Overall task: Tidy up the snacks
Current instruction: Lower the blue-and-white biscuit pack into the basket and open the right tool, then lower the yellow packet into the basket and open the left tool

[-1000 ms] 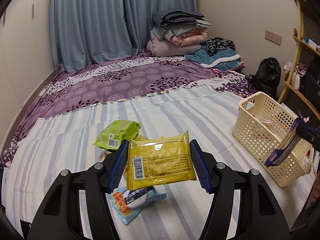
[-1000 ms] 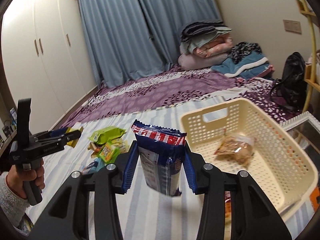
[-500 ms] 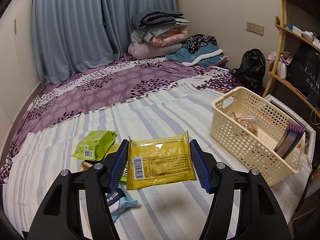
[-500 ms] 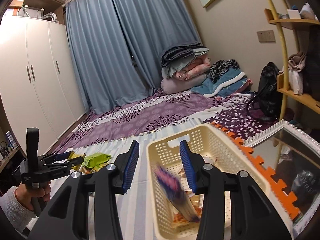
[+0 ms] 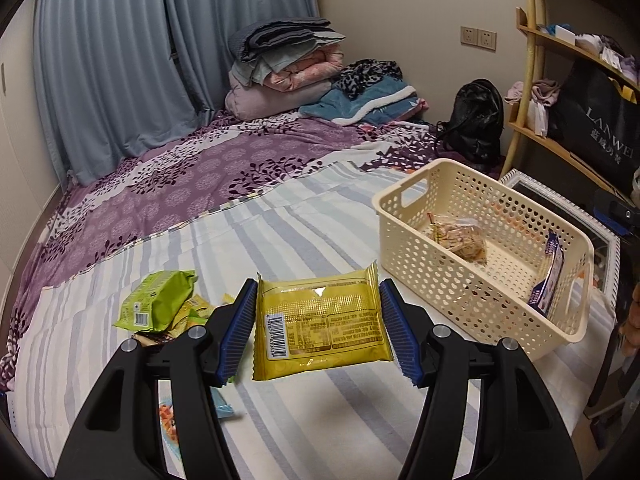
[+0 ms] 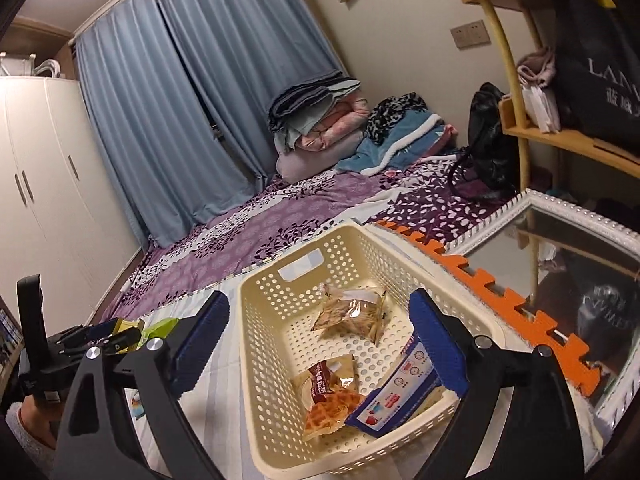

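My left gripper [image 5: 318, 300] is shut on a yellow snack packet [image 5: 320, 332], held flat above the striped sheet, left of the cream basket [image 5: 400, 216]. Behind it on the sheet lies a green packet [image 5: 160, 300] among other loose snacks. My right gripper [image 6: 320, 300] hangs over the basket [image 6: 256, 320], its jaws opening wide with nothing pressed between the pads. The blue packet [image 6: 396, 392] leans against the basket's near wall, beside a waffle packet [image 6: 328, 392] and a clear snack bag [image 6: 352, 314]. The left gripper [image 6: 116, 330] also shows at the left in the right wrist view.
A white-framed mirror [image 6: 560, 248] and an orange foam mat edge [image 6: 500, 292] lie just right of the basket. A wooden shelf [image 5: 560, 40] and black bag [image 5: 476, 120] stand at the right. Folded blankets [image 5: 288, 64] sit at the bed's far end.
The right gripper swung over the basket, opened, and the blue packet dropped from it into the basket. The left gripper carried the yellow packet rightward, closer to the basket.
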The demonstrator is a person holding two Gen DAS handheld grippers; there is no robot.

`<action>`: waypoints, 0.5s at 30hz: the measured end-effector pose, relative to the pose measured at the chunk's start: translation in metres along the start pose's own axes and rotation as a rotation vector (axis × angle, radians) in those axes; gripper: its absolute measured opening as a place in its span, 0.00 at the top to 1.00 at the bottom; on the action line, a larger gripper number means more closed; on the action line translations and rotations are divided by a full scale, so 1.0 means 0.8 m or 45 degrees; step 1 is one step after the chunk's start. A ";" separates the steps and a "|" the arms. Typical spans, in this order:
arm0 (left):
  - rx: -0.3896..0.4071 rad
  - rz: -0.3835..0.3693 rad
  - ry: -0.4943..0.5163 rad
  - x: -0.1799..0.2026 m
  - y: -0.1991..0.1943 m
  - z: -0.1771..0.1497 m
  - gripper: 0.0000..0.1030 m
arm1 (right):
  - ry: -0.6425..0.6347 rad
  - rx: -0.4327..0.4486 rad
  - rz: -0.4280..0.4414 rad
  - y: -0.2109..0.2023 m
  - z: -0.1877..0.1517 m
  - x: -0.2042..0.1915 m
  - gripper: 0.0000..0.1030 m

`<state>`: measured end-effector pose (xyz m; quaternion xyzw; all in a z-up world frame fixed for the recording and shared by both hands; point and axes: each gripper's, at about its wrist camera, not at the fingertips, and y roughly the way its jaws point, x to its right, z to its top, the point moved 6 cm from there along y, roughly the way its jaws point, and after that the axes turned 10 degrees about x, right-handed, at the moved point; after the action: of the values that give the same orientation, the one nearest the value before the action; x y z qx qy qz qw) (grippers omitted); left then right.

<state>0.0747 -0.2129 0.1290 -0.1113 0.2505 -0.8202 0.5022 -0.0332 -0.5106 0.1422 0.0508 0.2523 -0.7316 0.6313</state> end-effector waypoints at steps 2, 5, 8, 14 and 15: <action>-0.001 -0.021 0.018 0.012 0.004 0.002 0.39 | 0.030 0.000 -0.008 0.000 -0.001 0.009 0.05; 0.008 -0.060 0.047 0.035 0.007 0.010 0.39 | 0.048 0.001 -0.022 -0.002 -0.003 0.017 0.05; 0.020 -0.105 0.079 0.062 0.012 0.019 0.39 | 0.046 0.006 -0.033 -0.004 -0.003 0.024 0.05; 0.033 -0.191 0.118 0.108 0.020 0.033 0.39 | 0.017 0.021 -0.060 -0.012 -0.005 0.031 0.05; 0.035 -0.200 0.124 0.114 0.022 0.036 0.39 | 0.016 0.022 -0.063 -0.013 -0.006 0.032 0.05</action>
<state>0.0575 -0.3080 0.1379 -0.0835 0.2539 -0.8648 0.4250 -0.0493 -0.5311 0.1312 0.0546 0.2511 -0.7489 0.6109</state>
